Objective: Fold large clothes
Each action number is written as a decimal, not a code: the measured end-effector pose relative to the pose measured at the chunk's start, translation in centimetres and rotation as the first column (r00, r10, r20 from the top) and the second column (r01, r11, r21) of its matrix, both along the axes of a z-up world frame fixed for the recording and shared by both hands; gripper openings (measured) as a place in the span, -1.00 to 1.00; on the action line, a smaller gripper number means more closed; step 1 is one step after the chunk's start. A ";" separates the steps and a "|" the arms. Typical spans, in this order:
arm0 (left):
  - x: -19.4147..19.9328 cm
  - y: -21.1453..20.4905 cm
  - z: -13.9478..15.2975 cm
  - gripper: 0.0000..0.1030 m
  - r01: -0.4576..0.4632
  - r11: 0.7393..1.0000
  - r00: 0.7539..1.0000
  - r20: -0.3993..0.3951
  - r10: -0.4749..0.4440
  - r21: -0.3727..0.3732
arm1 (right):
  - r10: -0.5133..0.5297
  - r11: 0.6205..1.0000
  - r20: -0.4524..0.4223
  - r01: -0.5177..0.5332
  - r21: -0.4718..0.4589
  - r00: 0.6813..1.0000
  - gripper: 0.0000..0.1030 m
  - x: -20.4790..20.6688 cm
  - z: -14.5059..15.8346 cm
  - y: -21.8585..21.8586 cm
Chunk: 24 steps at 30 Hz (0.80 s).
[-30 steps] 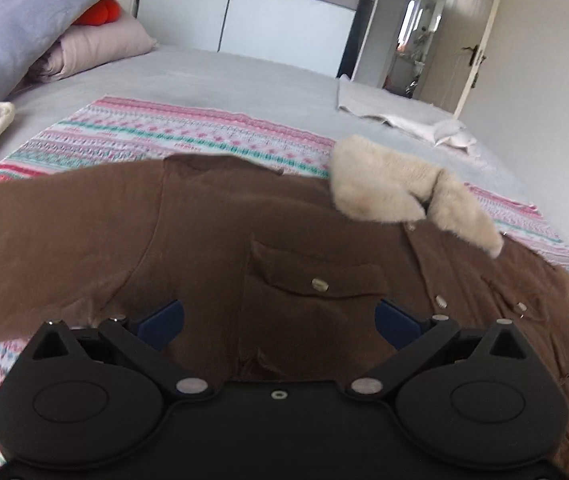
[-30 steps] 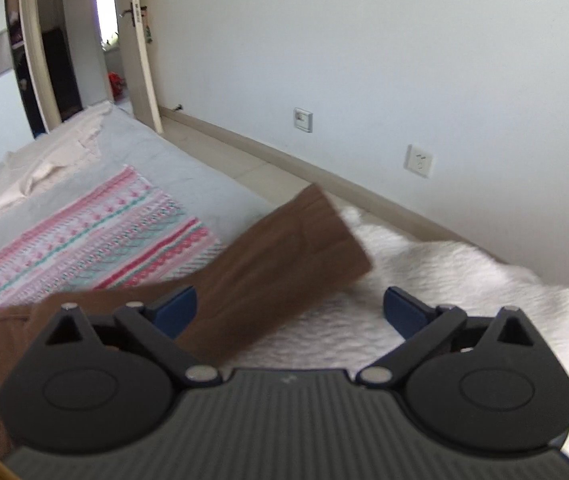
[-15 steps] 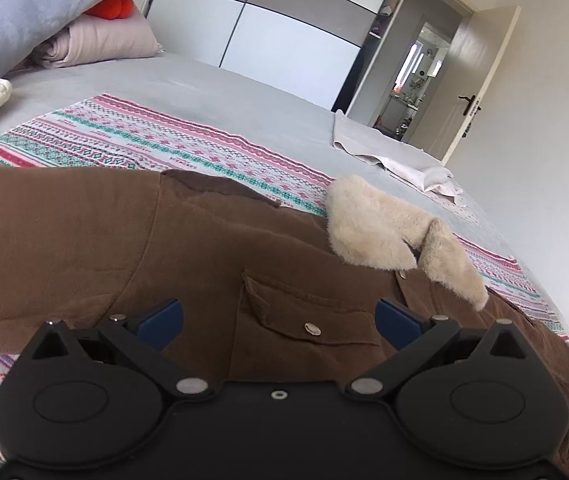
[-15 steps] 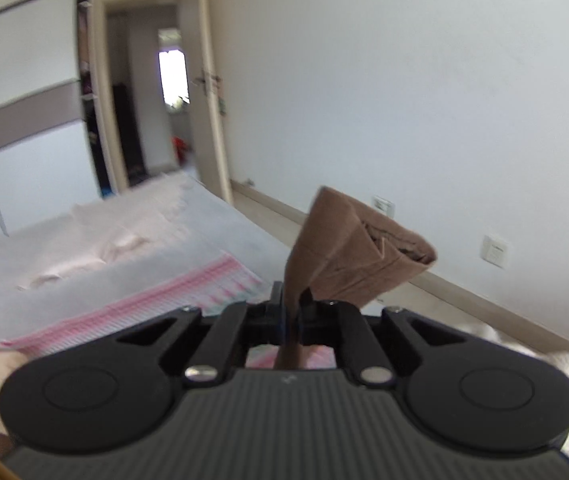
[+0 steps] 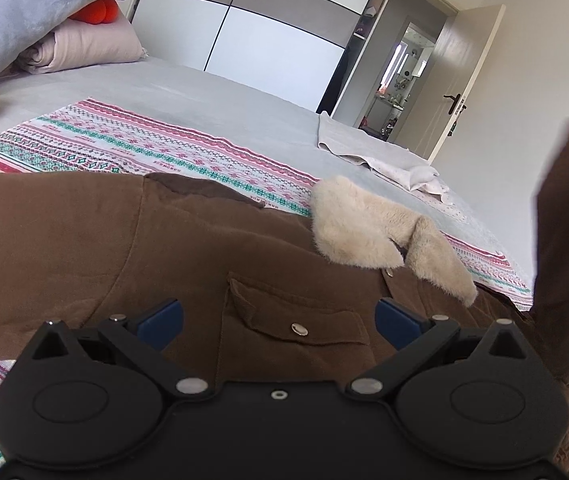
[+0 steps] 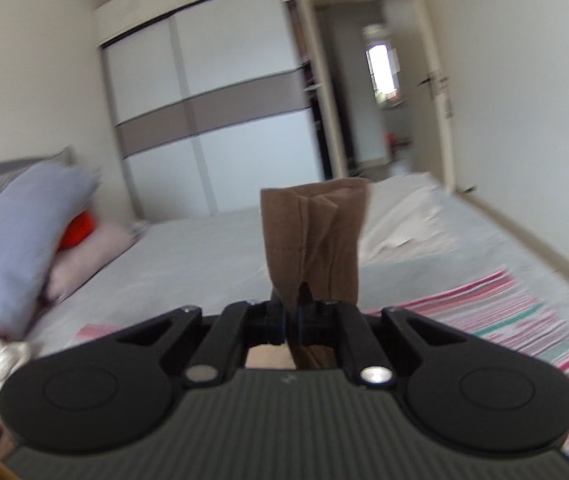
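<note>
since a second ago the right gripper [image 6: 292, 316] has gone from jaws wide apart over the sleeve lying flat on white bedding to jaws clamped tight on that sleeve's cuff [image 6: 316, 236], which now stands up in a bunched fold straight ahead of the fingertips, lifted clear of the bed [image 6: 212, 256]; its view has swung round from the wall with sockets to the wardrobe [image 6: 212, 120] and the doorway, and the picture is blurred

the left gripper [image 5: 278, 320] has barely shifted; its blue pads [image 5: 160, 318] are spread wide with nothing pinched, hovering just above the brown jacket [image 5: 164, 248], whose chest pocket [image 5: 296, 324] with its snap button sits between the two fingers

beyond the fingertips the jacket's cream fleece collar [image 5: 364, 232] lies ahead and to the right, and one sleeve stretches flat out past the left finger; the jacket is spread front up on a patterned pink, white and green blanket [image 5: 144, 144] over the grey bed

in the left wrist view the raised sleeve [image 5: 564, 240] hangs as a dark brown strip far off beyond the right finger, up in the air and joined to the jacket's shoulder lower down

farther ahead of the left fingers a pale cloth [image 5: 384, 156] lies crumpled on the bed near the open door, and pillows [image 5: 44, 12] are stacked far off to the left of the fingers
</note>
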State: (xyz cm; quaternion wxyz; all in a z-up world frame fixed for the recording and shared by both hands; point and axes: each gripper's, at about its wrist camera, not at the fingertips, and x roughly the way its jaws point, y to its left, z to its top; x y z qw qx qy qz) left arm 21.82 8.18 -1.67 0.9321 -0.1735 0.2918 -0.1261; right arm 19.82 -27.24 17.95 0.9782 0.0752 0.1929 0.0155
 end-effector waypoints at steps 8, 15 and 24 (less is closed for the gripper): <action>0.2 0.3 -0.3 1.00 0.010 1.000 1.000 -0.012 -0.010 -0.030 | 0.231 0.969 -0.267 -0.198 0.145 0.936 -0.71 2.4 -12.3 7.0; 0.5 0.3 -0.8 0.99 0.071 0.993 0.996 -0.039 -0.075 -0.097 | 0.275 0.931 -0.292 -0.179 0.317 0.916 0.27 -0.5 -14.5 4.4; 2.1 -3.5 -0.6 0.35 0.229 0.959 0.969 -0.053 -0.241 -0.169 | -0.050 0.995 -0.182 0.065 0.076 0.982 0.37 -7.4 -15.4 -4.2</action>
